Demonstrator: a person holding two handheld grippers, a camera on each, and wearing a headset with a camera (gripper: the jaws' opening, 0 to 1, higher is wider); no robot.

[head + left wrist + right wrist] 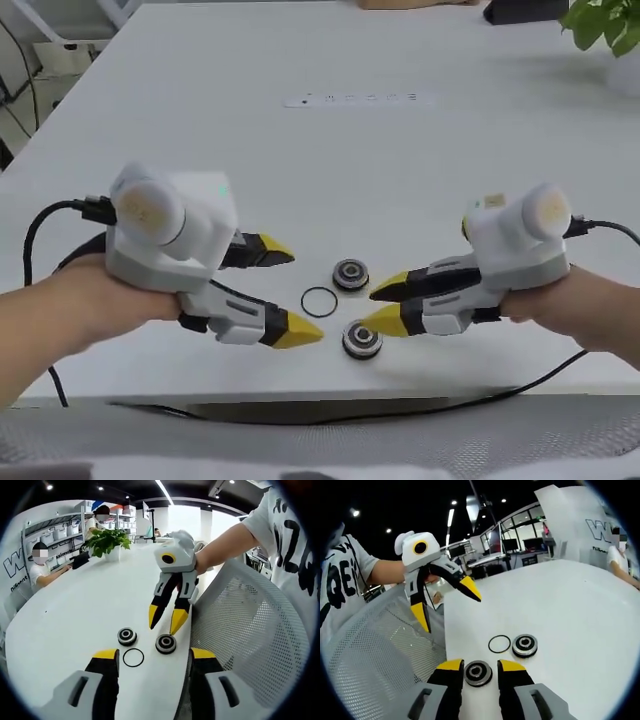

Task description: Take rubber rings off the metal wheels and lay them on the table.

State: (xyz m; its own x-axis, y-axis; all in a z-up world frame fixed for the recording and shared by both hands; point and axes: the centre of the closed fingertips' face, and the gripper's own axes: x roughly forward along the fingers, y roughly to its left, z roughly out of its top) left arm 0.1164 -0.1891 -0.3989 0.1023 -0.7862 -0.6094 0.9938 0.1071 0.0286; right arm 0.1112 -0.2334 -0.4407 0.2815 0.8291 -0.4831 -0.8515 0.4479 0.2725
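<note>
white table point(200, 110) carries two metal wheels close to its front edge, the farther wheel point(351, 274) and the nearer wheel point(362, 341), with one loose black rubber ring point(318, 301) lying flat just beside both. the left gripper point(297, 295) hovers with jaws spread wide, holding nothing. the right gripper point(371, 308) faces it with jaws parted, framing the nearer wheel in the right gripper view.

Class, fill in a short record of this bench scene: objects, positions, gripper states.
Surface: white table
Far wheel: round metal wheel, lying flat
Near wheel: round metal wheel, lying flat
Ring: thin black rubber ring, flat on table beside both wheels
Left gripper: open, empty
Right gripper: open, empty, jaws by near wheel
</note>
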